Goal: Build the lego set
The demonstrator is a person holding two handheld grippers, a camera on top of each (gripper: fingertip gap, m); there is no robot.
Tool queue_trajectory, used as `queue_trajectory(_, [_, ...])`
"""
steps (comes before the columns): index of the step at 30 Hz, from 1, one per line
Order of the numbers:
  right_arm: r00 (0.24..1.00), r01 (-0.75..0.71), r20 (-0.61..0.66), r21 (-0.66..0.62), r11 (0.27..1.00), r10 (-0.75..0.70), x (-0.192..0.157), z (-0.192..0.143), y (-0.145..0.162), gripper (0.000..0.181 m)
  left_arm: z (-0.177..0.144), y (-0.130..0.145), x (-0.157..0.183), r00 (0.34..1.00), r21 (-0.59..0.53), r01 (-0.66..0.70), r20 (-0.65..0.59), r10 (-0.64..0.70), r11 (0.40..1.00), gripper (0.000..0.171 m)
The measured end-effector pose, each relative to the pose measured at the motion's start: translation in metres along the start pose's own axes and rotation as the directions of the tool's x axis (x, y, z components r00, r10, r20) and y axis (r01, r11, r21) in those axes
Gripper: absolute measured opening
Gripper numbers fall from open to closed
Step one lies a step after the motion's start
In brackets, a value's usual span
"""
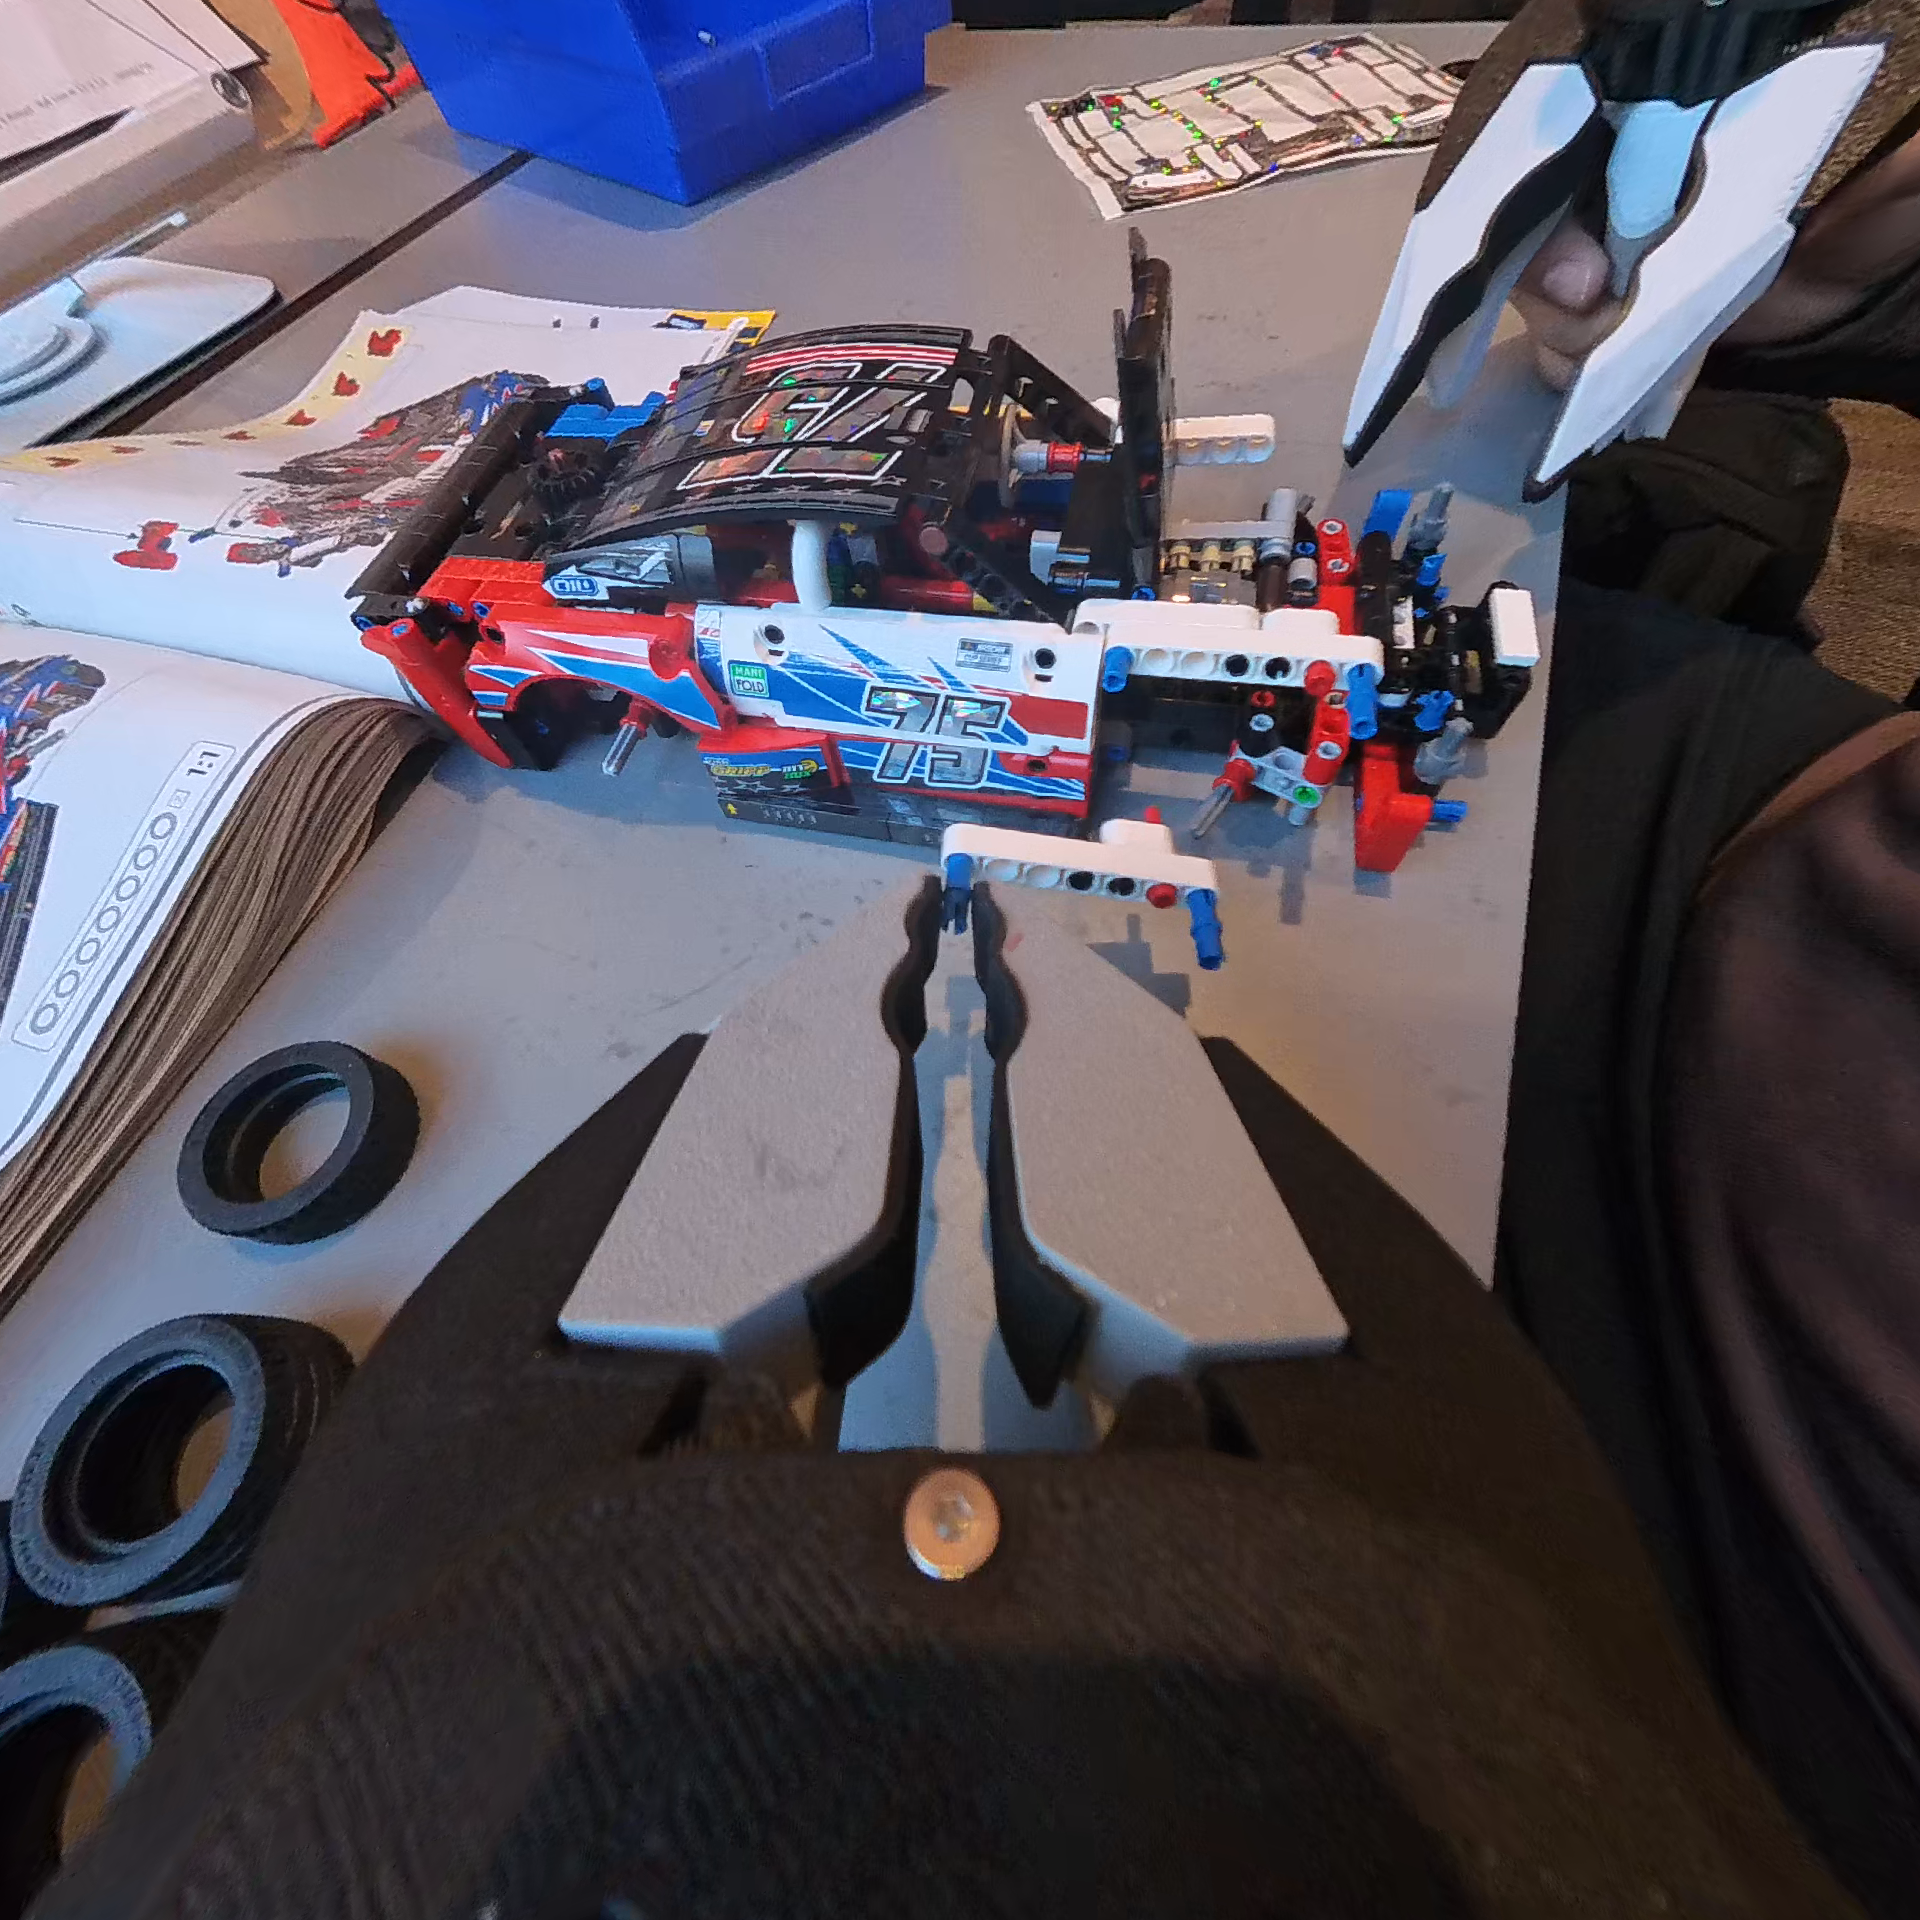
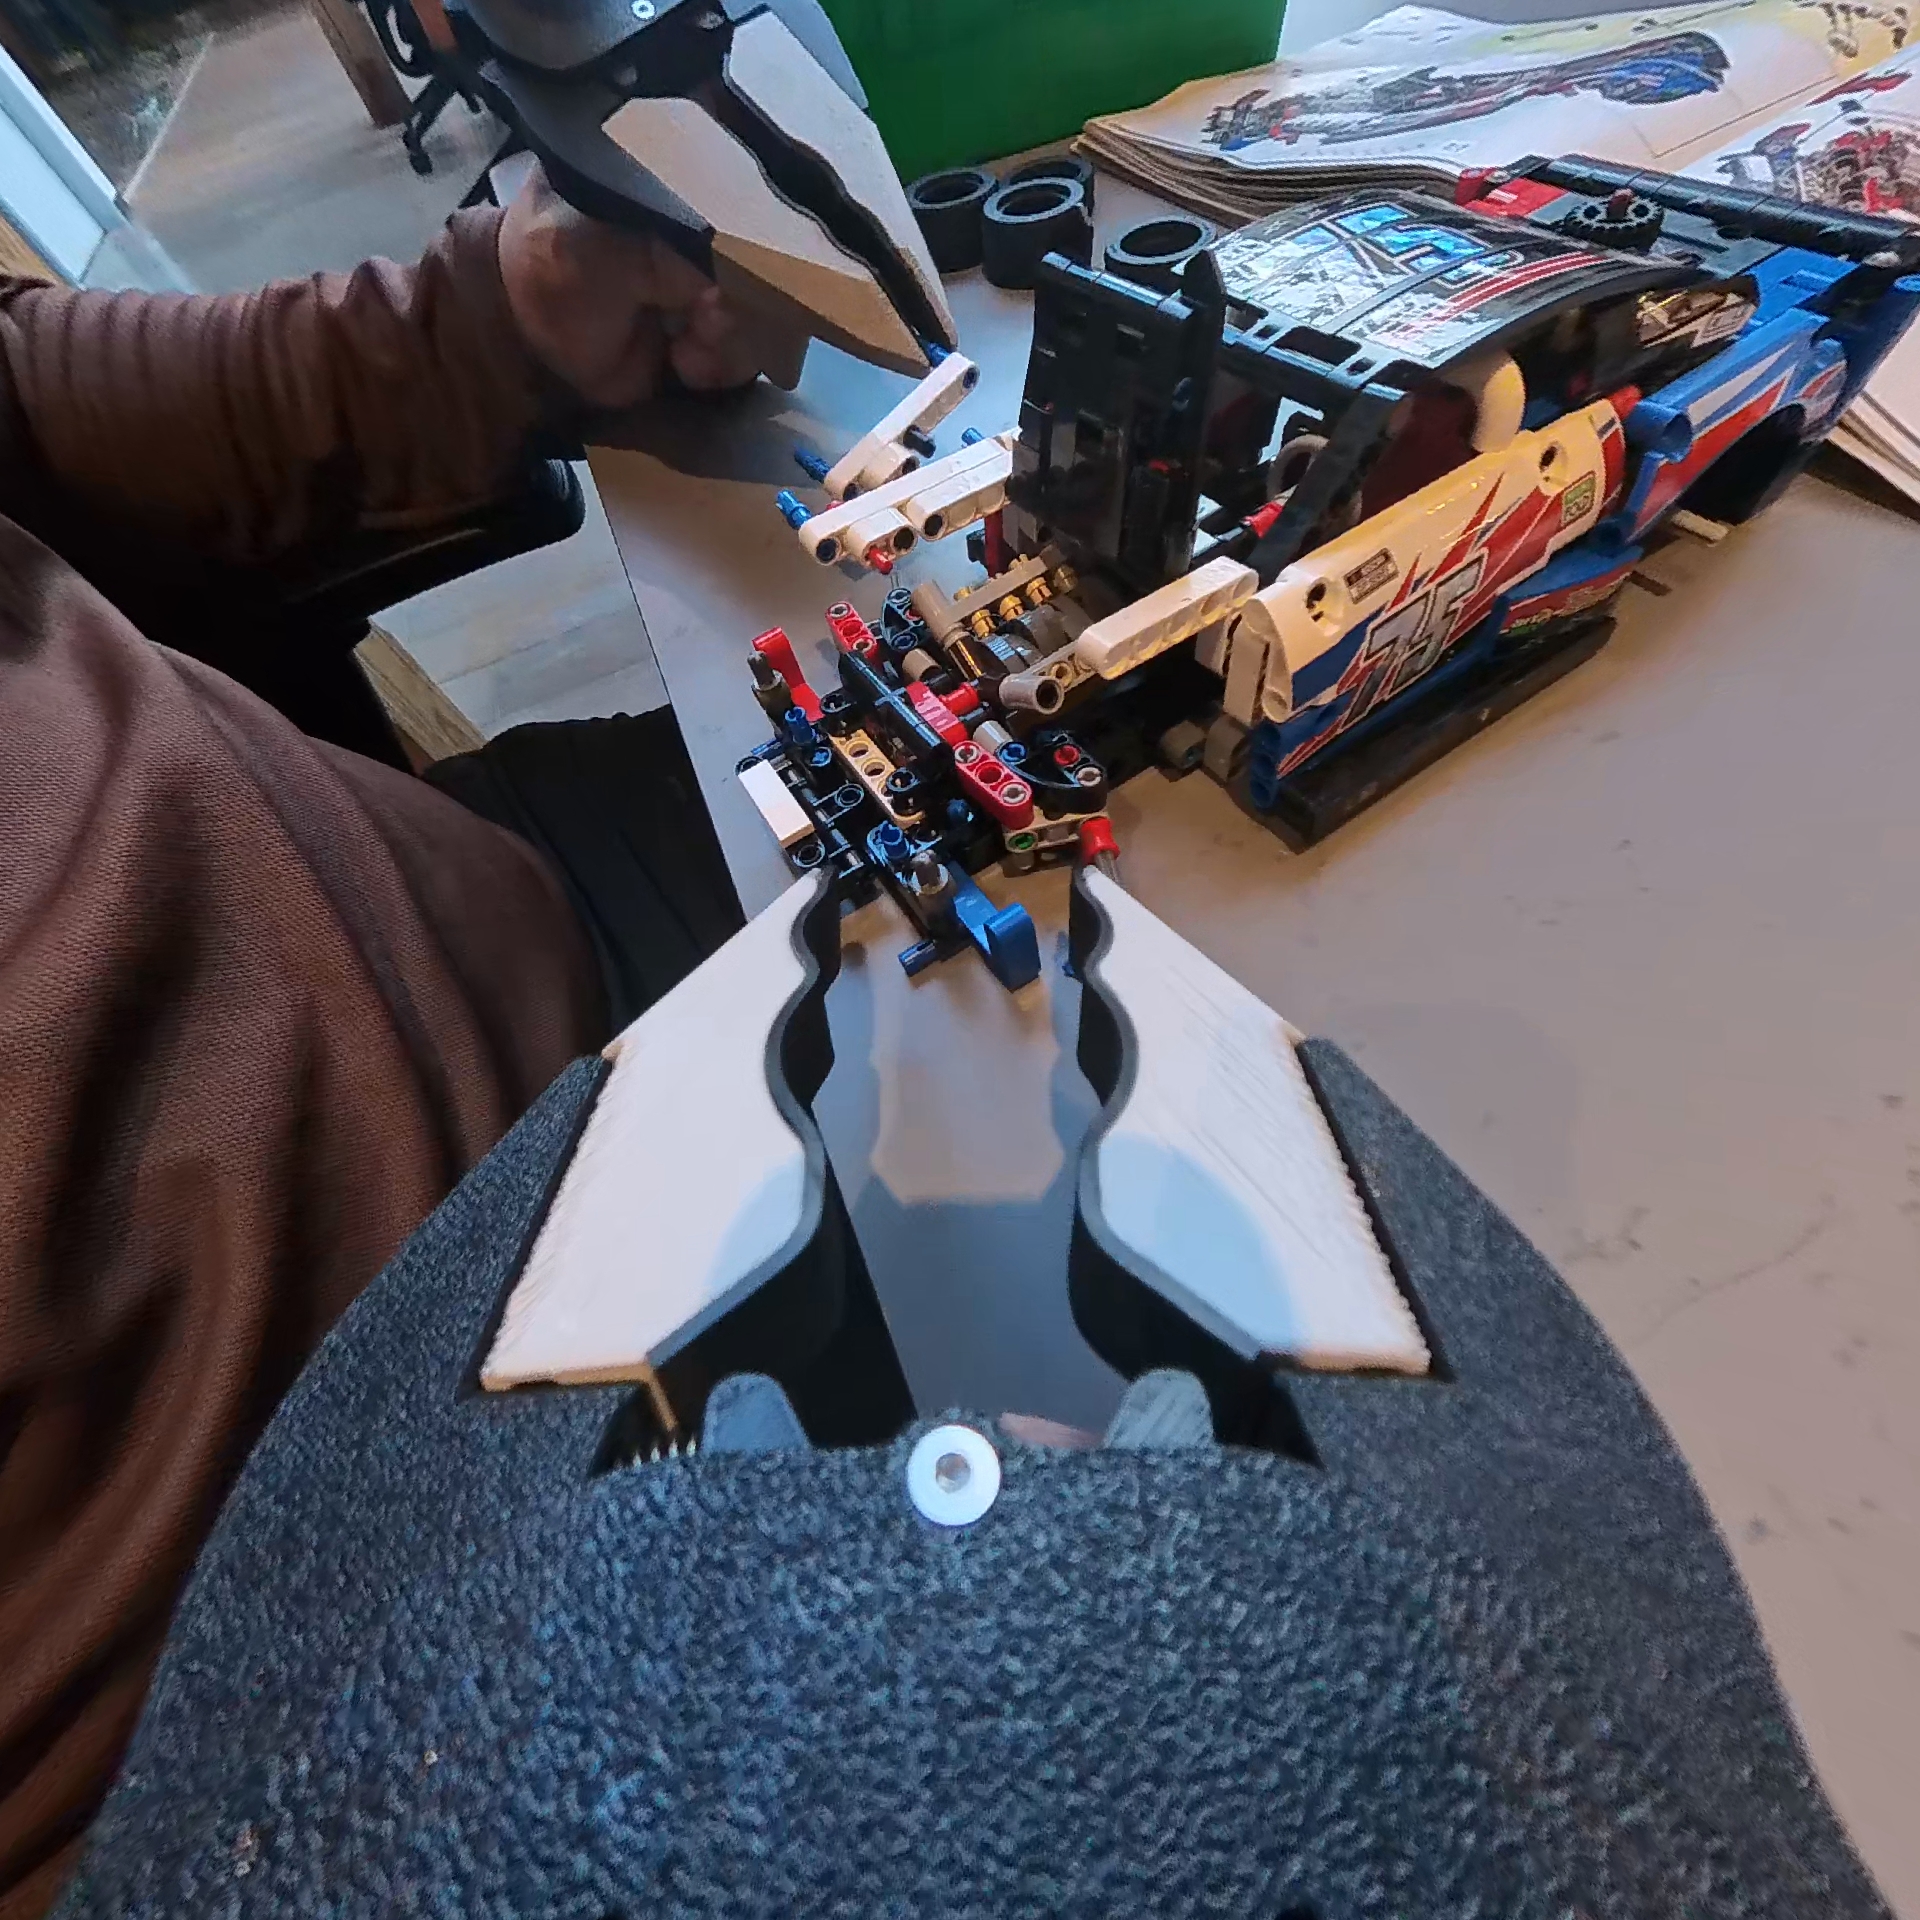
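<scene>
A red, white and blue lego race car [image 1: 831, 644] lies on the grey table with its bare front chassis [image 1: 1382, 665] towards the table edge; it also shows in the right wrist view [image 2: 1403, 499]. My left gripper [image 1: 958, 906] is shut on a blue pin at the end of a loose white beam piece [image 1: 1081, 873], held just in front of the car's side. The right wrist view shows this gripper [image 2: 930, 355] holding the beam piece [image 2: 914, 426] above the table. My right gripper [image 2: 951, 899] is open and empty, its fingers either side of the chassis nose [image 2: 935, 790].
Several black tyres [image 1: 296, 1143] lie at the left, beside an open instruction booklet [image 1: 156, 831]. A blue bin [image 1: 675, 83] and a sticker sheet [image 1: 1247, 114] sit at the back. The table edge [image 1: 1527, 935] runs along the right, next to the person's body. About 20 centimeters separates my left fingertips from my right.
</scene>
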State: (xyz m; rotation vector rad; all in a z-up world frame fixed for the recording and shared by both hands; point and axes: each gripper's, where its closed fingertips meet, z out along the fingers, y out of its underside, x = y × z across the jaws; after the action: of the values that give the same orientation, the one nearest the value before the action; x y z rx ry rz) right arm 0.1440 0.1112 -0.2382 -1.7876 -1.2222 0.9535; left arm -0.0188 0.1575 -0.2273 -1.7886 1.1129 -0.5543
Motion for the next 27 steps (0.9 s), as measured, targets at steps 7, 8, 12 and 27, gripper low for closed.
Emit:
queue_trajectory(7, [1.000,0.003,-0.005,-0.003,1.000,-0.003,0.000,0.000,0.000,0.044,0.000,0.000,0.000,1.000,-0.002,0.001,0.002,-0.001,1.000,0.002])
queue_trajectory(8, [1.000,0.004,-0.005,-0.005,1.000,-0.004,0.000,0.000,0.001,0.044,0.000,0.000,0.000,1.000,-0.002,0.002,0.002,-0.002,1.000,0.002])
queue_trajectory(12, [1.000,0.006,-0.006,-0.013,1.000,-0.006,0.000,0.001,0.002,0.044,0.000,0.000,-0.001,1.000,-0.002,0.004,0.003,-0.004,1.000,0.002])
queue_trajectory(27, [1.000,0.001,-0.010,-0.019,1.000,-0.001,0.001,0.001,0.003,0.043,0.004,0.006,-0.015,0.996,-0.044,0.056,0.071,-0.053,0.997,0.011])
